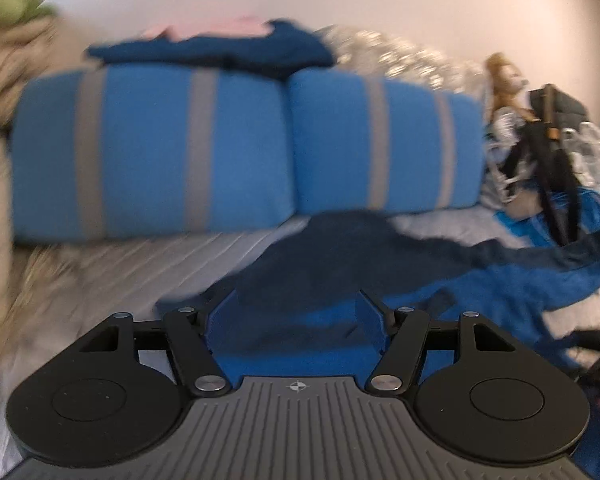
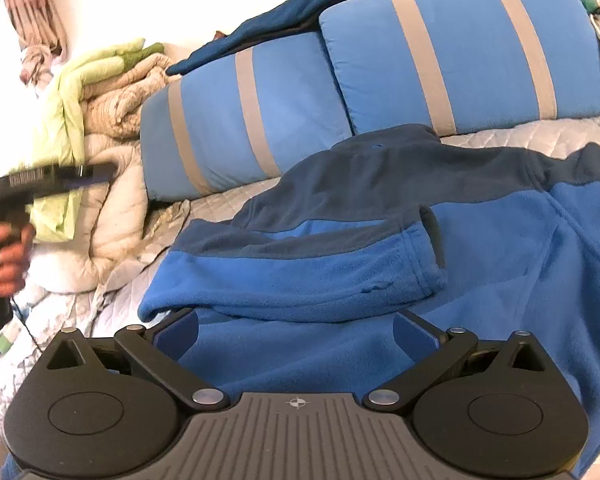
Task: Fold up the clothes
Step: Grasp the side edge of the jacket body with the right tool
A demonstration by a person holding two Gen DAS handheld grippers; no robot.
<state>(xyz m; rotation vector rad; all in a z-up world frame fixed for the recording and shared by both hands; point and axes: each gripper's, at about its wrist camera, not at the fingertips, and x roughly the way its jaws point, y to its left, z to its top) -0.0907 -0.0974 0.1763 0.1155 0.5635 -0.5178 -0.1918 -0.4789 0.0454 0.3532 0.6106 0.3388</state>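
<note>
A two-tone blue fleece jacket (image 2: 380, 248) lies spread on the grey quilted bed (image 2: 228, 200), navy at the shoulders, bright blue below. One sleeve (image 2: 300, 276) is folded across the body. My right gripper (image 2: 296, 334) is open, low over the bright blue body just below that sleeve. My left gripper (image 1: 296, 320) is open over the jacket's (image 1: 340, 272) navy and blue edge; that view is blurred. The left gripper also shows in the right wrist view (image 2: 96, 172), held by a hand at the far left, away from the jacket.
Two blue pillows with grey stripes (image 2: 440, 52) stand behind the jacket, with dark blue clothes (image 2: 284, 20) on top. A pile of beige and green bedding (image 2: 100, 92) lies left. A doll and black straps (image 1: 540, 140) sit at the right.
</note>
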